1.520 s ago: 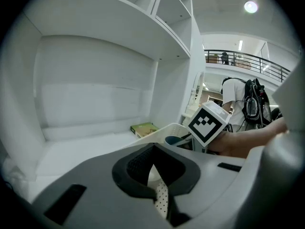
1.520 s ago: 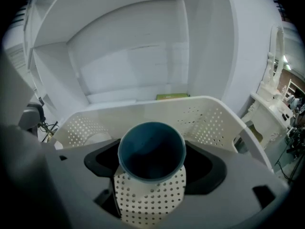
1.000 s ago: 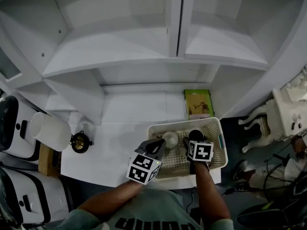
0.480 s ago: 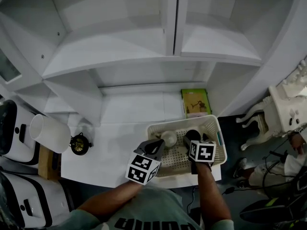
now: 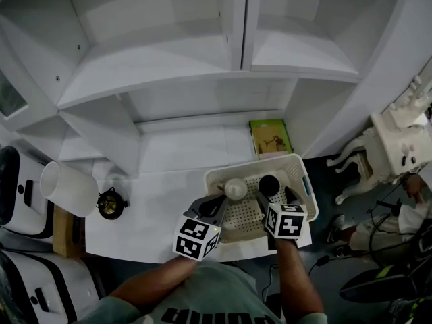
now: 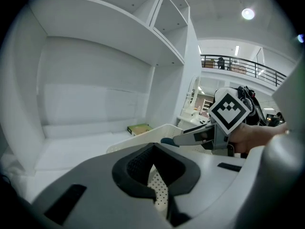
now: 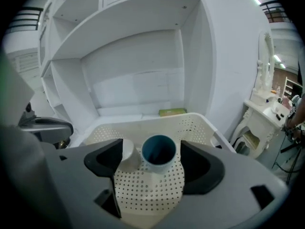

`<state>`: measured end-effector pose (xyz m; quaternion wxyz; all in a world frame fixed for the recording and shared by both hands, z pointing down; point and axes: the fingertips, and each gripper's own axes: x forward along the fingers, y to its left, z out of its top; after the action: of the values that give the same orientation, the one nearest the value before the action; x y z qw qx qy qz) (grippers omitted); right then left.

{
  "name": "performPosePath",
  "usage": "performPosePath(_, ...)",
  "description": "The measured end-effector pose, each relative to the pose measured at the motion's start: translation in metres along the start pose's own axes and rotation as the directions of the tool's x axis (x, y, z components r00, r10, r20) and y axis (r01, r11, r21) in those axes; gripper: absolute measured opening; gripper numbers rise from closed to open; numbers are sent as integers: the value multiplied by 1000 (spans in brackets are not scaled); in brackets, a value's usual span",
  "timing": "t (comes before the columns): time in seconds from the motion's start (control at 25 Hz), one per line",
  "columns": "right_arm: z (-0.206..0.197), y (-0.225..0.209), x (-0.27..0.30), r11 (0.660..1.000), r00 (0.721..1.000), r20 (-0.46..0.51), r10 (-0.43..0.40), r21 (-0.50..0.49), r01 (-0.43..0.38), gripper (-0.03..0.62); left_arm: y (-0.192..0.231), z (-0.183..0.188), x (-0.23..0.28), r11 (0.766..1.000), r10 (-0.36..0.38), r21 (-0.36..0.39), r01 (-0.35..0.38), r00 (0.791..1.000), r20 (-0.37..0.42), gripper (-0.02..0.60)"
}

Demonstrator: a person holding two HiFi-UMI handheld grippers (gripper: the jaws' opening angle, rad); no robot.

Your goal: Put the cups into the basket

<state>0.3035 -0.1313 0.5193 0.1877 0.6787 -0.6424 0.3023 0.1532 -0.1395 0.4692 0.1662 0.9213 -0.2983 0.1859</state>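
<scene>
A white perforated basket (image 5: 302, 178) stands at the front right of the white table (image 5: 152, 208). Inside it a white cup (image 5: 235, 188) and a dark blue cup (image 5: 268, 184) stand side by side. In the right gripper view the blue cup (image 7: 158, 151) is upright with the white cup (image 7: 127, 154) on its left, both on the basket floor (image 7: 152, 190). My right gripper (image 5: 274, 202) is open just behind the blue cup and holds nothing. At the basket's near left corner my left gripper (image 5: 214, 208) is open and empty. In the left gripper view the basket rim (image 6: 143, 138) and the right gripper (image 6: 202, 135) show.
A green book (image 5: 271, 138) lies behind the basket against the shelf unit's back wall. A white cylinder (image 5: 67, 186) and a small dark pot (image 5: 111, 201) sit at the table's left end. White ornate furniture (image 5: 405, 147) stands to the right, beyond the table's edge.
My right gripper has drawn back toward me off the dark blue cup, which stays standing in the basket. The left gripper has barely shifted.
</scene>
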Motion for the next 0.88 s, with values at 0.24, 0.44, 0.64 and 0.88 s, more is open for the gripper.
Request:
performPosePath(0.24,-3,35,-34,1000,997,80,10,19,-12,374,7,-5,-18,1000,-16,17,16,1000,22,6)
performPosePath(0.44,-19,77,-54,1000,995,100,11,17,-13,374,15,-11,-40,999,-39,30,38,999,31,6)
performPosePath(0.64,-30,116,-64,1000,994,109,10,-10,-9,349,26,-9,-65,998,-43,48,40,997,60,6)
performPosePath(0.88,-40,149,-74,1000,990,142,2,-15,0,93,42,-17,-97,997,-30,69,25,997,66,6)
